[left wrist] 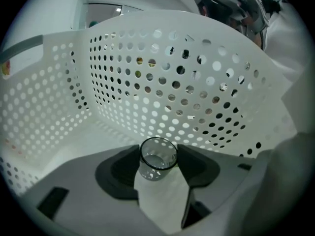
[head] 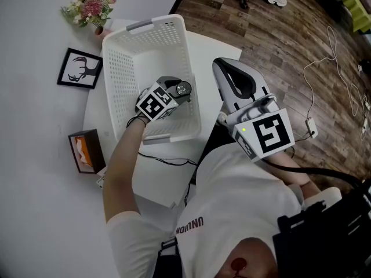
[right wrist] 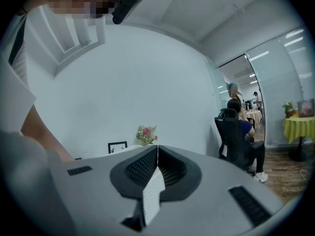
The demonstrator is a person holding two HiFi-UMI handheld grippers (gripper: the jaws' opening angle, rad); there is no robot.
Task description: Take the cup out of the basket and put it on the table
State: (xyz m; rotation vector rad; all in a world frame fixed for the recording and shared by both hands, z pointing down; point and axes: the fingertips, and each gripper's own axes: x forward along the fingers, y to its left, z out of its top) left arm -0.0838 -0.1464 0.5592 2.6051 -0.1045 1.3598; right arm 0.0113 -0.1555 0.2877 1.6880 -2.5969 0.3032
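A clear glass cup (left wrist: 157, 160) stands upright on the floor of the white perforated basket (left wrist: 162, 73). My left gripper (left wrist: 158, 156) reaches down into the basket, and its dark pads (left wrist: 194, 163) touch the cup on both sides. From the head view the cup (head: 183, 88) shows at the tips of the left gripper (head: 179, 92), near the right wall of the basket (head: 174, 25). My right gripper (head: 225, 68) hovers over the right edge of the white table (head: 211, 42), outside the basket. Its jaws (right wrist: 157, 149) are shut with nothing between them.
Behind the basket stand a vase of flowers (head: 90, 7) and a framed deer picture (head: 80, 68). A tissue box (head: 86, 151) sits at the table's left, and a thin cable (head: 168, 161) lies near its front. Wooden floor with cords (head: 336, 68) lies to the right.
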